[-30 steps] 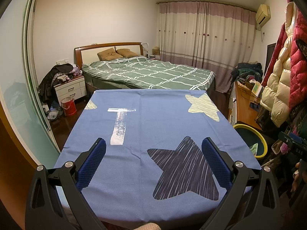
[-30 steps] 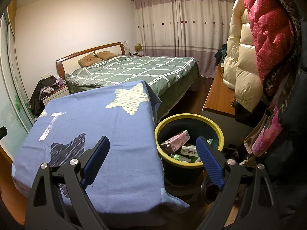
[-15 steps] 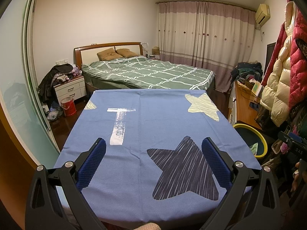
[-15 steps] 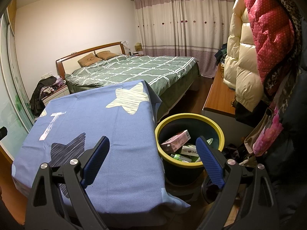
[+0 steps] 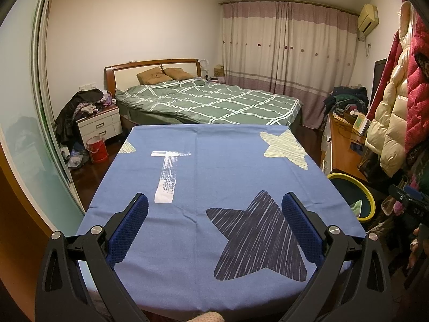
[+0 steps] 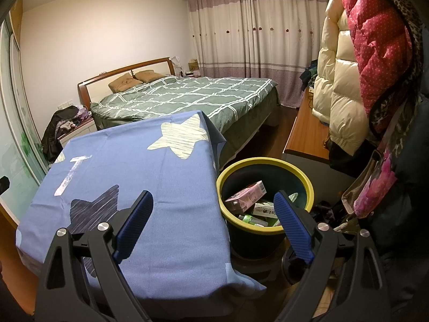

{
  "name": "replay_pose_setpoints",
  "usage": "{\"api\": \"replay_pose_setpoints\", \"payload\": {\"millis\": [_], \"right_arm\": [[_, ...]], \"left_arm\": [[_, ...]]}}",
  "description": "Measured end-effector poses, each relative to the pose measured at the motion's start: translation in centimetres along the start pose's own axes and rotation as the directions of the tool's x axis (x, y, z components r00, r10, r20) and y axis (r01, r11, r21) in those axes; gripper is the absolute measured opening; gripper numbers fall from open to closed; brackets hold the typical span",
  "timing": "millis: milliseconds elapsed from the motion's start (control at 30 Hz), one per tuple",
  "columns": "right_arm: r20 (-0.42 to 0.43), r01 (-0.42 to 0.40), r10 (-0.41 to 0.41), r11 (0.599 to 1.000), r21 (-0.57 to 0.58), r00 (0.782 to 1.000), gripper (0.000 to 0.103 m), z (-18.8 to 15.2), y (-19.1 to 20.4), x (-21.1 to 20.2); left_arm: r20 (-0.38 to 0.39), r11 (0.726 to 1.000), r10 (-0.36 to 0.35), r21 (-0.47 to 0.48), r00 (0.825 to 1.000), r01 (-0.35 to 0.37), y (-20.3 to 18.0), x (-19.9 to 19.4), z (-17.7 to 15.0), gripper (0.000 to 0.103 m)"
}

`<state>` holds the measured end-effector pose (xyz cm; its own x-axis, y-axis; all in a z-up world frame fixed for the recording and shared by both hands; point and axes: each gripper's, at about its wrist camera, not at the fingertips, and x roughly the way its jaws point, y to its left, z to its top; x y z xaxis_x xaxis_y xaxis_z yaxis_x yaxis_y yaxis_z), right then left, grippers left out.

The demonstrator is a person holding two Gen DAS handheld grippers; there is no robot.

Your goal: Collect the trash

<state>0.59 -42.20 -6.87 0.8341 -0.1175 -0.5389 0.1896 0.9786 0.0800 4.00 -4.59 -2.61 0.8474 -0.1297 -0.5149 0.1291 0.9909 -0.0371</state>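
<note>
left wrist view:
left gripper (image 5: 214,214): jaws spread wide, nothing between the blue pads, held above the near end of the table.
table (image 5: 219,166): covered by a blue cloth printed with stars; its top is bare.
trash bin (image 5: 362,190): yellow rim, just beside the table's right edge, mostly cut off; a pale green scrap shows inside.
bed (image 5: 214,104): green checked cover, beyond the table's far end.

right wrist view:
right gripper (image 6: 213,216): jaws wide apart, holding nothing, over the table's right edge and the bin.
trash bin (image 6: 303,177): on the floor, touching the hanging cloth.
trash (image 6: 245,197): pink carton, white box and green bottle lying inside the bin.
coats (image 6: 348,80): hanging at right, cream and red.
</note>
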Motion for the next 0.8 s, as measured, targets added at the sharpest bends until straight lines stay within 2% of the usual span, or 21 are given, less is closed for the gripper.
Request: {"api": "replay_pose_setpoints", "payload": {"millis": [400, 800], "right_arm": [[-0.008, -0.001, 0.001, 1.0, -0.001, 1.0, 0.087, -0.5, 0.2, 0.0], [-0.028, -0.003, 0.003, 1.0, 0.0, 1.0, 0.087, -0.4, 0.0, 0.8]], "left_arm": [[-0.024, 1.0, 0.008, 0.012, 1.0, -0.008, -0.3, 0.9, 0.1, 0.098], [-0.052, 1.0, -0.016, 0.001, 0.999, 0.016, -0.2, 2.4, 0.2, 0.098]]}}
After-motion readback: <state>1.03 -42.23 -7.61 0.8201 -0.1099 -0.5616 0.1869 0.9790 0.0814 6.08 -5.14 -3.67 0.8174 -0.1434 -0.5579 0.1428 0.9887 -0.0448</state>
